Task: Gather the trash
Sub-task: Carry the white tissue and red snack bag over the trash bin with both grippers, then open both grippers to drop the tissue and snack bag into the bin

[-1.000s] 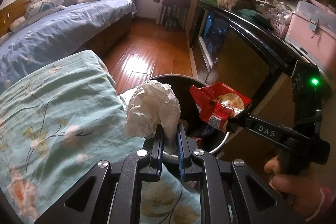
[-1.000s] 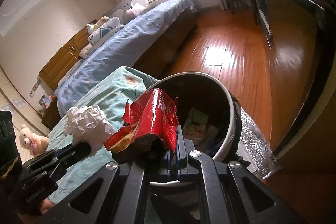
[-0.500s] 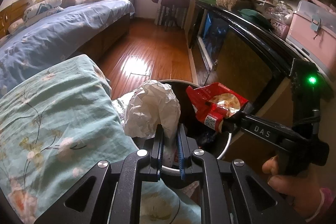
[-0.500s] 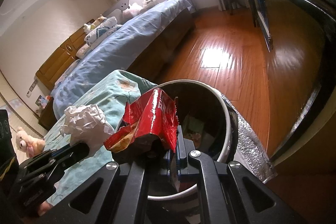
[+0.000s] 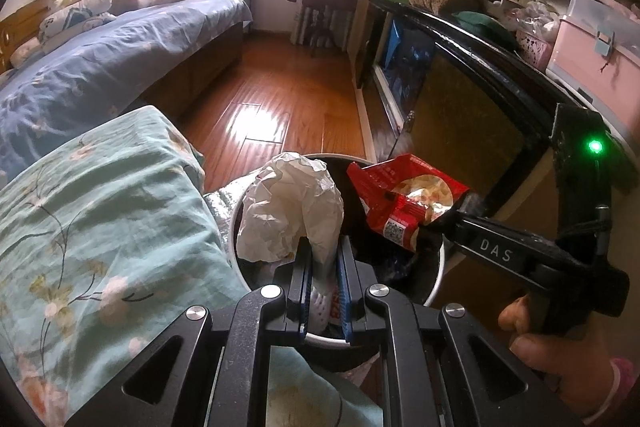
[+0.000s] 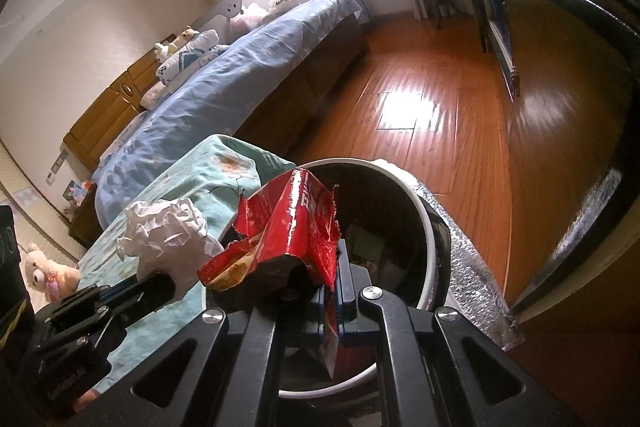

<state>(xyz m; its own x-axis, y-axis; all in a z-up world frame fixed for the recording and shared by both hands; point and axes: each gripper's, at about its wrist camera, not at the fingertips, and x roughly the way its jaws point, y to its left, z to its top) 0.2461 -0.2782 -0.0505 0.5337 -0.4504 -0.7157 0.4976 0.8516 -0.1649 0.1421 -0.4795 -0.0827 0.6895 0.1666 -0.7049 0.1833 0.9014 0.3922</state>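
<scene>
Crumpled white paper (image 5: 292, 207) in your left gripper (image 5: 325, 267), red wrapper (image 6: 288, 231) clamped in your right gripper (image 6: 334, 291), both over the bin (image 6: 424, 227) at lower centre: release next.

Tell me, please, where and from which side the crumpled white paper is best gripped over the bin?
Probably as the left gripper has it: jaws shut from below on the crumpled white paper at its narrow lower tail, where the wad tapers; its broad top bulges wider over the bin.

Bin (image 5: 434, 291) mouth lies open below; floral quilt (image 5: 100, 227) crowds its left; dark cabinet (image 5: 472, 123) walls its right.
</scene>
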